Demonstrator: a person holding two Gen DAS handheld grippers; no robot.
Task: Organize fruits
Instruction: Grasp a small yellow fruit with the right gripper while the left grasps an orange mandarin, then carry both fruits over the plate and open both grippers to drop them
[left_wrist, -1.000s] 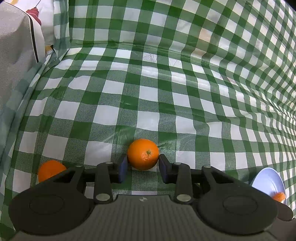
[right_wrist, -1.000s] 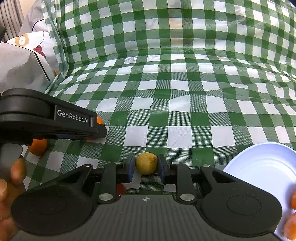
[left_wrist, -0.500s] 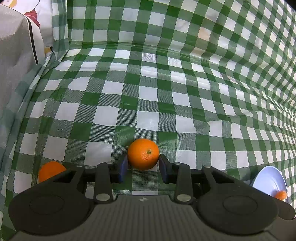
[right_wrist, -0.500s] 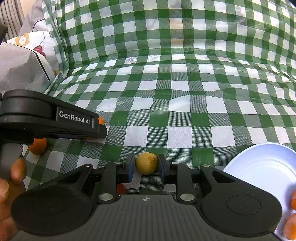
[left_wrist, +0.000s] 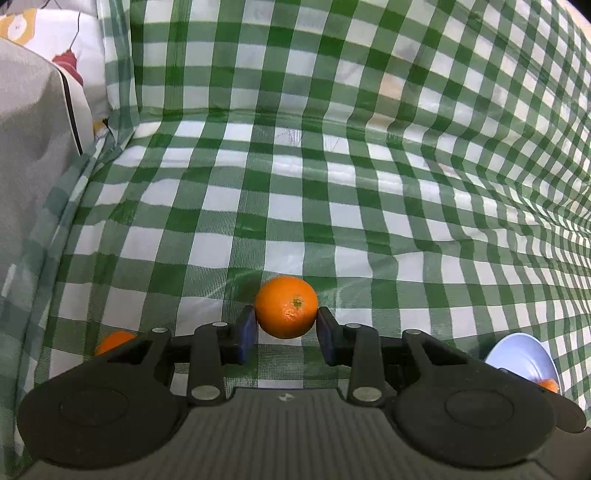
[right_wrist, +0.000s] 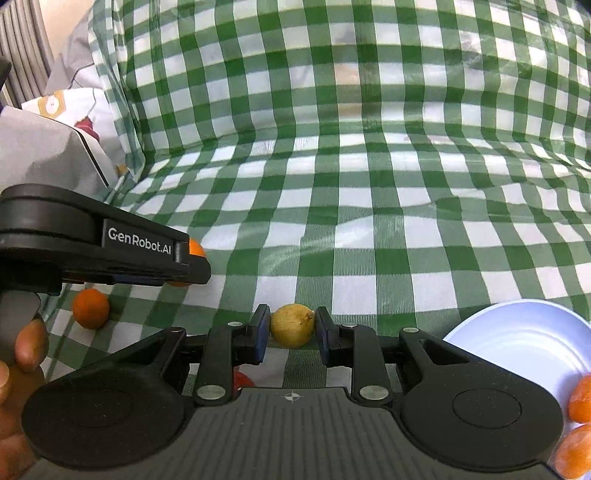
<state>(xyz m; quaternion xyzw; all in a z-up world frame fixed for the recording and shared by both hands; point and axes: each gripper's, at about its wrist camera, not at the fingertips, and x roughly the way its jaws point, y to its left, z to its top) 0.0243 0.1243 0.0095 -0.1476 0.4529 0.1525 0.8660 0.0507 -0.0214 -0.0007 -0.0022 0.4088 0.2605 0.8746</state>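
In the left wrist view my left gripper (left_wrist: 286, 325) is shut on an orange (left_wrist: 286, 307) and holds it just above the green checked cloth. In the right wrist view my right gripper (right_wrist: 291, 326) is shut on a small yellow fruit (right_wrist: 292, 325). The left gripper (right_wrist: 194, 264) also shows there at the left, with the orange (right_wrist: 195, 248) mostly hidden behind it. A white plate (right_wrist: 517, 339) with orange fruits (right_wrist: 580, 397) lies at the right; it also shows in the left wrist view (left_wrist: 521, 356).
Another orange (right_wrist: 90, 308) lies on the cloth at the left, also in the left wrist view (left_wrist: 114, 341). A red fruit (right_wrist: 242, 380) peeks out under the right gripper. A grey bag (left_wrist: 33, 155) stands at the far left. The cloth rises at the back.
The left gripper has closed on the orange and lifted it slightly off the cloth. The right gripper holds still on the yellow fruit.
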